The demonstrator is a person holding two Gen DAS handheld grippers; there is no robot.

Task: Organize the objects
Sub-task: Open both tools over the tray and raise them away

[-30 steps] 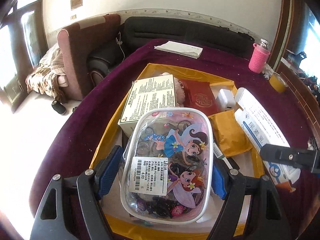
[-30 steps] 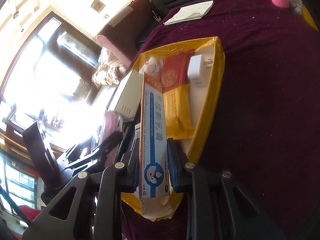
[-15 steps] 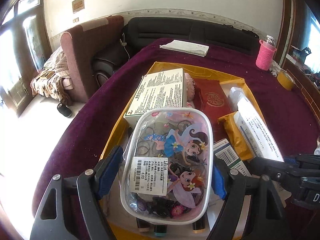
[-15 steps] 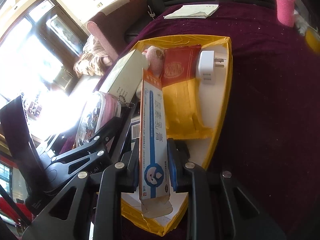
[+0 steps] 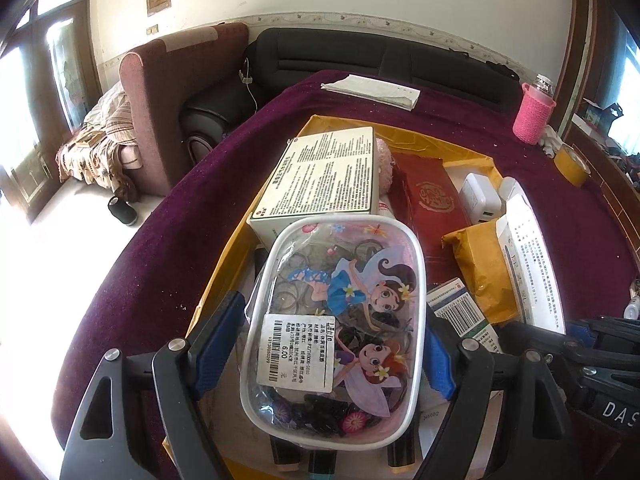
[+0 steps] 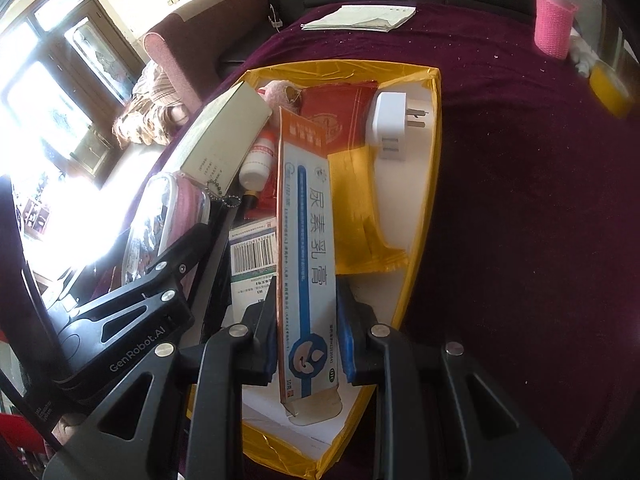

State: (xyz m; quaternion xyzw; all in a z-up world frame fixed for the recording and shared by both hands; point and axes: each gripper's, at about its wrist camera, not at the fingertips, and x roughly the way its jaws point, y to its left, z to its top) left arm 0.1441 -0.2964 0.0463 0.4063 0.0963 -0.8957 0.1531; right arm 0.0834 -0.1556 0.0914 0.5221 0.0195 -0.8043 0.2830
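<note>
Right gripper [image 6: 306, 344] clamped narrow on ointment carton [image 6: 306, 240]; left gripper [image 5: 332, 344] spread wide, gripping cartoon pouch [image 5: 334, 308]. Both held over yellow tray [image 6: 424, 208] amid packed items. Placing step, probably; next: lower into free gaps, release.

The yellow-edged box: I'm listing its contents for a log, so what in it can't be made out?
- Dark cylinders, left wrist view: hidden under the clear cartoon-print pouch, cut off by the bottom edge.
- Barcoded carton, right wrist view: covered by the long blue-and-white carton.
- Pink fuzzy item: mostly hidden.
</note>
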